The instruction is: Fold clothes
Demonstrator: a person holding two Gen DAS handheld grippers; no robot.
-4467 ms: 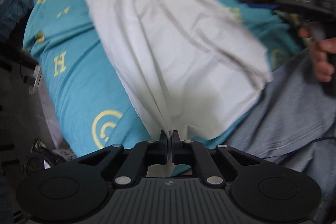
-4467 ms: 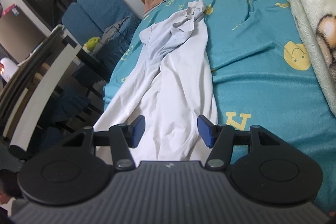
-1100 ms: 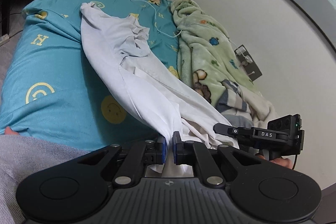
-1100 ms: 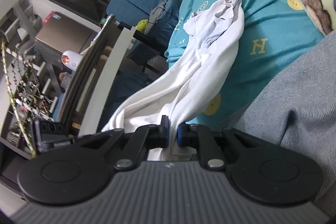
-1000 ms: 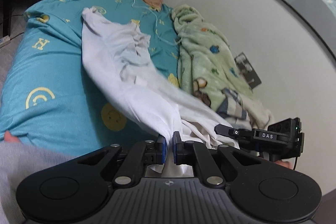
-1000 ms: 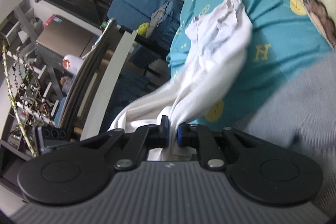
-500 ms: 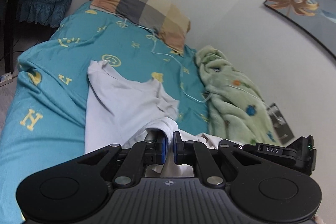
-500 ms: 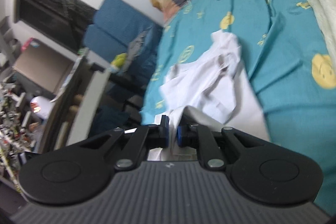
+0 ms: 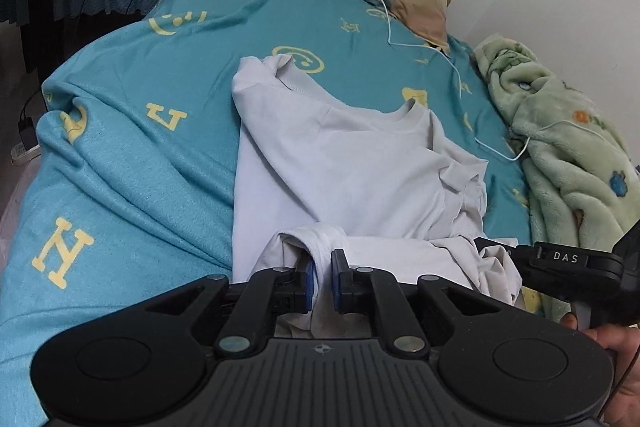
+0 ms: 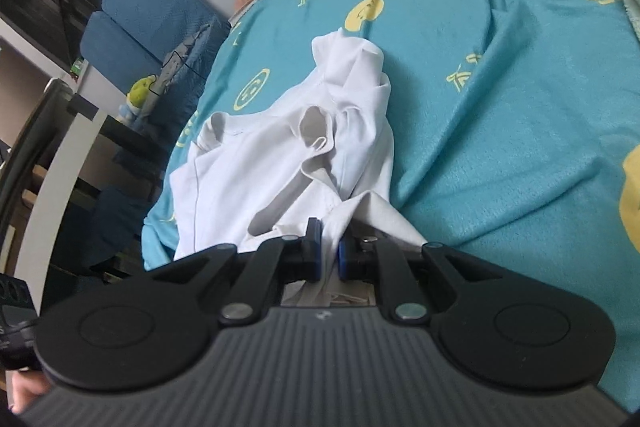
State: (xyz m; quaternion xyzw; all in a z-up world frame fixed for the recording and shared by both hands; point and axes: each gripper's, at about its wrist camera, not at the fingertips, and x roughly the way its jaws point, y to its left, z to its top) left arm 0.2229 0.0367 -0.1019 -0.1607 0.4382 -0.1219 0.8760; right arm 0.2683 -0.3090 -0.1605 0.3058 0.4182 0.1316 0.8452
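While both grippers (image 9: 322, 281) (image 10: 329, 254) pinch hem, white T-shirt (image 9: 352, 167) lies ahead.

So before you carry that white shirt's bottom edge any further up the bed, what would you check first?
1. Left gripper pinching the white shirt: ok.
2. Right gripper pinching the hem: ok.
3. Collar end lying flat on the teal sheet: not ok, the sleeve near the green blanket is bunched.
4. White cable off the shirt: ok, it runs beside the collar.
5. Both corners level: cannot tell.
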